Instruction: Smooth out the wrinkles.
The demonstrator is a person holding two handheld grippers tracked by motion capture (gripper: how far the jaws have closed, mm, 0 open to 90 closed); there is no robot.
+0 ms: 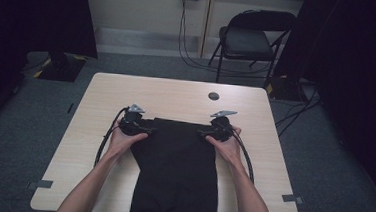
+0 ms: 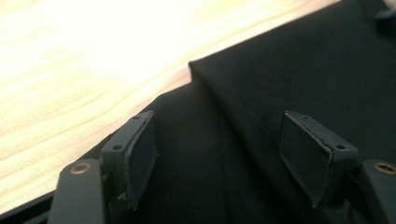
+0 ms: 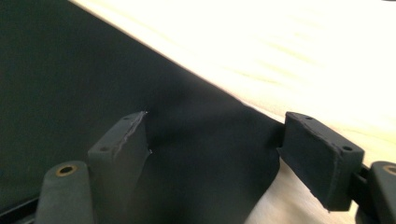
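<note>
High view: a black garment [image 1: 176,170] lies flat down the middle of the pale wooden table [image 1: 101,95], its near end running off the table's near edge, its far edge square across the middle of the top. The person's left gripper [image 1: 147,128] and right gripper [image 1: 203,132] sit at the two far corners of the cloth, pointing inward toward each other, each with a grey plate on top and a cable looping back along the forearm. A folding chair [image 1: 248,40] stands beyond the table. Left gripper view: the jaws stand spread over the dark cloth, one pad [image 2: 140,156] near the cloth's edge and the other well over the fabric; a folded corner of the garment [image 2: 261,84] lies ahead, and nothing is pinched. Right gripper view: the jaws are likewise spread, straddling the garment's edge [image 3: 187,140], one jaw over fabric and the other over bare table, with no cloth pressed between the pads. The step in hand appears to be setting both grippers at the far corners for a fold; the next move likely calls for closing each pair of jaws on its corner at the same moment, catching all layers.
</note>
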